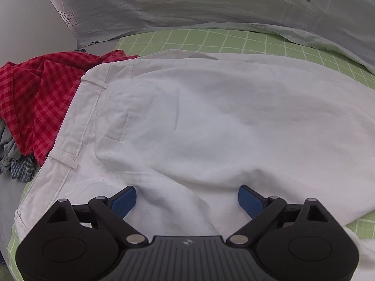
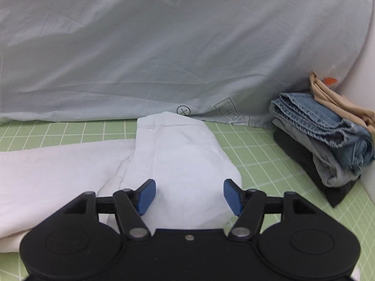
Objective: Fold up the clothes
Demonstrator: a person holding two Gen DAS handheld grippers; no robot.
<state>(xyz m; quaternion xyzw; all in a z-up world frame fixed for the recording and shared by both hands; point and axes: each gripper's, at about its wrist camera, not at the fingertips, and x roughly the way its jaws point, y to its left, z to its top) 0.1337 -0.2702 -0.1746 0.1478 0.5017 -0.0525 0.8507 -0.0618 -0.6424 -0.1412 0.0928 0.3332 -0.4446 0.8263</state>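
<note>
White trousers (image 1: 211, 121) lie flat on a green checked sheet (image 1: 211, 39), waistband and belt loops to the left in the left wrist view. My left gripper (image 1: 187, 201) stands open just above the cloth near the seat, nothing between its blue pads. In the right wrist view a trouser leg (image 2: 182, 154) lies folded back over the rest of the garment. My right gripper (image 2: 189, 195) is open over that folded leg, its blue pads apart and clear of the cloth.
A red checked garment (image 1: 37, 98) and a blue checked one (image 1: 21, 168) are heaped at the left. A pale grey duvet (image 2: 164, 46) rises behind. A stack of folded clothes (image 2: 328, 140), denim and beige on top, sits at the right by the wall.
</note>
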